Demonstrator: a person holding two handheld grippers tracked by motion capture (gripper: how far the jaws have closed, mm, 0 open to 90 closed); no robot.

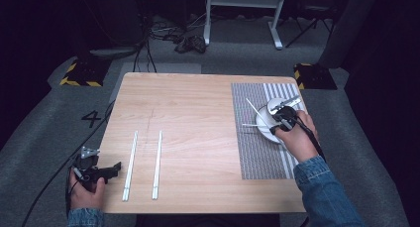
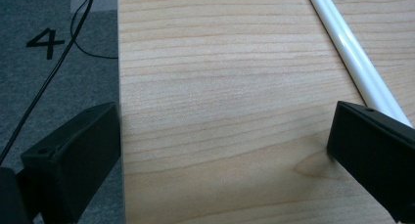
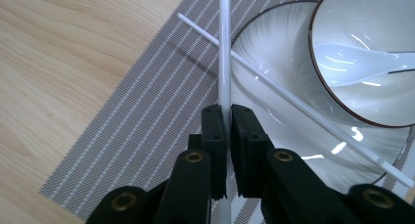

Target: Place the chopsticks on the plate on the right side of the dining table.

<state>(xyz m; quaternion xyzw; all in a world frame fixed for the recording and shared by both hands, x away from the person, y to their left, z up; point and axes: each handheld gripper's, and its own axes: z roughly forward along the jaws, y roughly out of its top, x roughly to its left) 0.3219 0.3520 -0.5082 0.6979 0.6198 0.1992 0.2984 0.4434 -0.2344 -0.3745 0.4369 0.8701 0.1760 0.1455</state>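
1. Black jaws of my right gripper (image 3: 226, 117) rise closest to the lens in the right gripper view, clamped tight on a white chopstick (image 3: 224, 48) that runs straight out ahead between them.
2. That held chopstick crosses over a second white chopstick (image 3: 293, 99), which lies slanted with one end on the plate (image 3: 266, 43) and the other out over the placemat (image 3: 142, 121).
3. On the plate sits a white bowl (image 3: 364, 18) with a dark rim, and a white spoon (image 3: 362, 57) rests inside it.
4. From the high view, plate and bowl stand on the grey striped placemat near the counter's (image 1: 198, 113) far right corner, and my right hand (image 1: 297, 135) holds the gripper just at the plate's near side.
5. Well apart from all that, two long white chopstick pairs (image 1: 143, 165) lie side by side near the counter's front edge, left of its middle.
6. My left gripper (image 1: 99, 171) rests at the counter's front left corner, jaws spread wide with nothing between them; one jaw hangs past the left edge, the other sits just beside the nearest white pair.
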